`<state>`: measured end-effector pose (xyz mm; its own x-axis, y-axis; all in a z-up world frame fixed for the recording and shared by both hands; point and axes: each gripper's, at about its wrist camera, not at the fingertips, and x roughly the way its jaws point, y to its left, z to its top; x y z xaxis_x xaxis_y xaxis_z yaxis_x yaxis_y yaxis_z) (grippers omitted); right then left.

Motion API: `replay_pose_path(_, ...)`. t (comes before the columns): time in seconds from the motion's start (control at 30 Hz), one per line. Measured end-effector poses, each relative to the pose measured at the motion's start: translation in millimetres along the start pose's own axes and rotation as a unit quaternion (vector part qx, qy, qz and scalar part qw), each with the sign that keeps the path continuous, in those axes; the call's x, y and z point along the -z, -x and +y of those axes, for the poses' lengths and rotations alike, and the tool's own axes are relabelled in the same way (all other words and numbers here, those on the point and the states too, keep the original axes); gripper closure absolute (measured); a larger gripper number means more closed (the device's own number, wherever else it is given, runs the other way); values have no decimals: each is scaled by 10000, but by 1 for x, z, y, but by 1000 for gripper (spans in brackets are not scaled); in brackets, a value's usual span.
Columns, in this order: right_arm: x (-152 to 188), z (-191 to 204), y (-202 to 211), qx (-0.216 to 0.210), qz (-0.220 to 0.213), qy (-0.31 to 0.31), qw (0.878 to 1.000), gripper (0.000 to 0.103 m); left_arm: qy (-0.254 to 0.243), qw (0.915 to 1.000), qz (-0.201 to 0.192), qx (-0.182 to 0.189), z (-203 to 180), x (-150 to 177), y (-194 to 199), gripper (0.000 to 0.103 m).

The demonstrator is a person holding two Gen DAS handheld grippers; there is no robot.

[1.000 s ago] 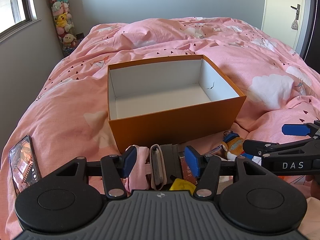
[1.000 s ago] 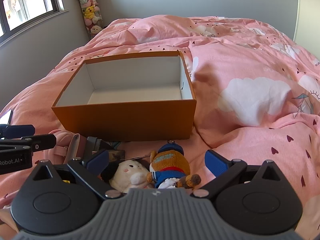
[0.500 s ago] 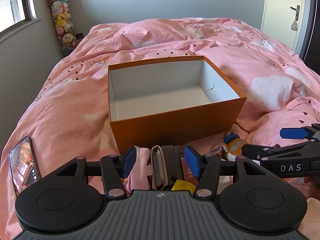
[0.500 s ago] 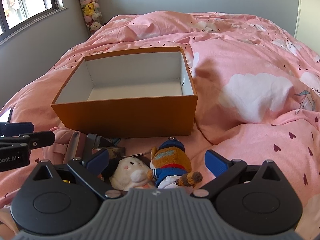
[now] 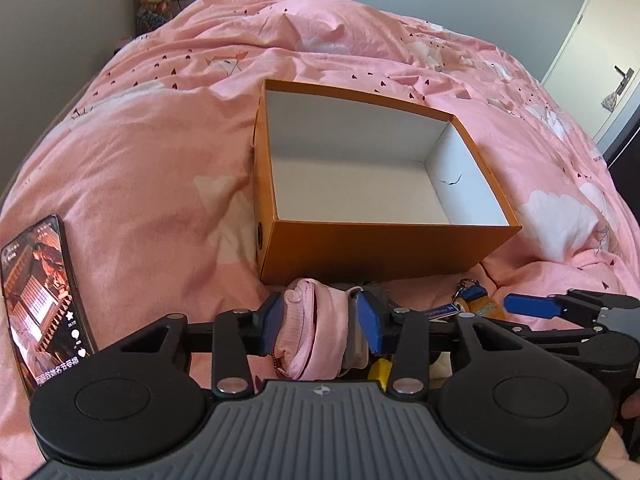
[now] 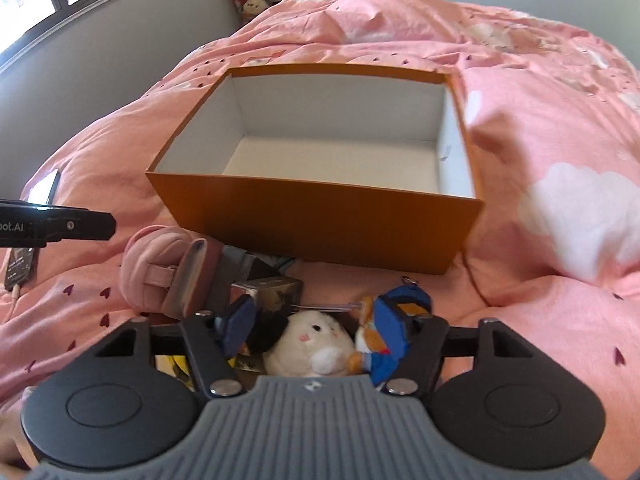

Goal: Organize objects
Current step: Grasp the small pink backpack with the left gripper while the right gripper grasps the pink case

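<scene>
Matt cardboard box (image 5: 372, 248) on soft cotton duvet (image 5: 140, 168).

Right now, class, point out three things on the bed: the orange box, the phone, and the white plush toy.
orange box (image 5: 372, 248), left wrist view, front outer wall.
phone (image 5: 40, 300), left wrist view, lit screen.
white plush toy (image 6: 316, 340), right wrist view, its face.
</scene>
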<state>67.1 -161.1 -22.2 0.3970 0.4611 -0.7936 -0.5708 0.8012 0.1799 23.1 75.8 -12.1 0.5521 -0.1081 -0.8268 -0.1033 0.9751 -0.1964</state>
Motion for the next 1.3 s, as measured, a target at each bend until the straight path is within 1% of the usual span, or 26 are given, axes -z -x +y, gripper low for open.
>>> replay_pose_path(0.13, -18, 8, -18, -295, 229, 67, 9993, 52, 200, 9991, 284, 233, 7, -13, -16, 53)
replay_pose_path(0.2, -27, 14, -28, -432, 318, 154, 9984, 58, 252, 9979, 486, 338, 9, -21, -28, 53)
replay_pose_path(0.3, -38, 19, -41, -667, 470, 116, 9966, 61, 180, 9957, 806, 411, 7, -29, -46, 53)
replay_pose_path(0.37, -45, 21, -48, -827, 572, 63, 9949, 64, 87, 9942, 1008, 368, 6, -33, -58, 53)
replay_pose_path(0.43, -49, 22, -53, -904, 635, 26, 9939, 65, 61, 9924, 1180, 339, 6, -37, -68, 53)
replay_pose_path(0.6, -56, 24, -63, -1061, 753, -29, 9915, 67, 174, 9858, 1606, 460, 12, -44, -90, 52)
replay_pose_path(0.67, -57, 25, -68, -1121, 814, -33, 9904, 69, 143, 9845, 1705, 384, 12, -45, -98, 51)
replay_pose_path(0.73, -58, 23, -71, -1127, 875, -76, 9897, 72, 107, 9844, 1712, 384, 13, -44, -100, 49)
replay_pose_path(0.77, -58, 22, -73, -1108, 897, -89, 9897, 76, 117, 9841, 1725, 404, 15, -44, -100, 49)
replay_pose_path(0.8, -59, 21, -74, -1075, 919, -105, 9899, 76, 115, 9839, 1733, 428, 16, -43, -100, 50)
replay_pose_path(0.87, -62, 17, -77, -1053, 957, -209, 9896, 76, 38, 9835, 1755, 437, 18, -42, -98, 51)
replay_pose_path(1.0, -70, 14, -87, -1327, 1192, -628, 9820, 75, -26, 9817, 1850, 460, 23, -37, -92, 51)
replay_pose_path(1.1, -75, 17, -95, -1433, 1325, -833, 9772, 75, -56, 9825, 1813, 416, 27, -33, -87, 51)
replay_pose_path(1.2, -78, 23, -102, -1553, 1482, -969, 9719, 72, -218, 9840, 1736, 346, 27, -28, -81, 51)
replay_pose_path(1.3, -78, 28, -111, -1586, 1682, -1049, 9672, 72, -282, 9853, 1651, 330, 26, -24, -77, 52)
